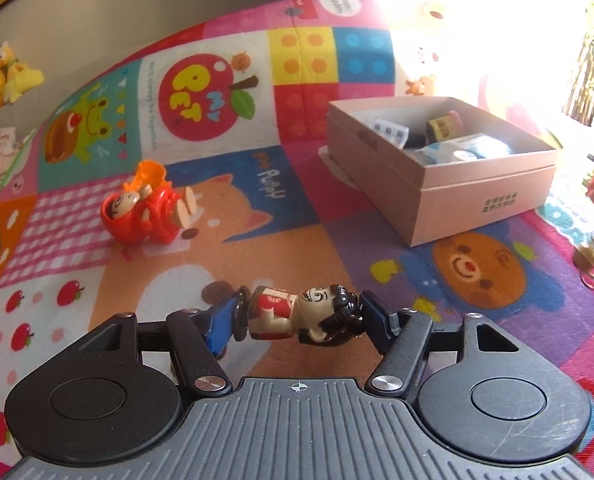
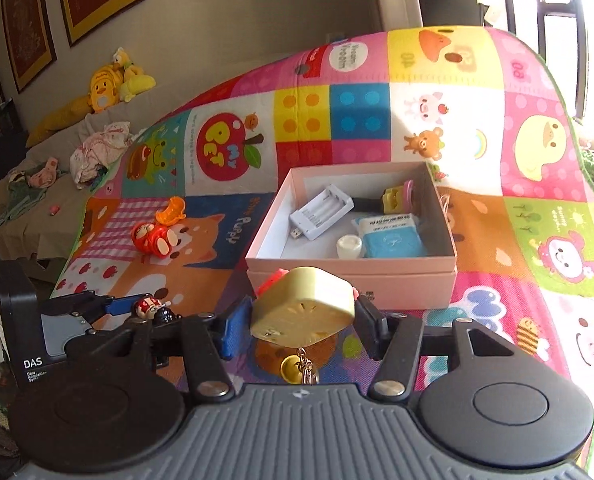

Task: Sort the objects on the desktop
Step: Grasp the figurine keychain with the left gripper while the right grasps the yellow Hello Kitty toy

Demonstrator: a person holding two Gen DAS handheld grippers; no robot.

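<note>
presently, item one: small figurine, dark hair, red-and-cream body, lying crosswise in the left claw, clamped head against one pad and base against the other, clear of the mat. judged light, rigid plastic, glossy and likely to slip or pivot when held by the ends; a grip across the torso looks steadier.
item two: pale yellow keychain charm, blocky, pinched by its sides in the right claw, gold bell dangling beneath. judged light and hard; the bell will swing.
item three: pink box, open, just ahead of the right claw, part filled.
item four: red toy, lying ahead-left of the left claw on the patterned play mat.
</note>
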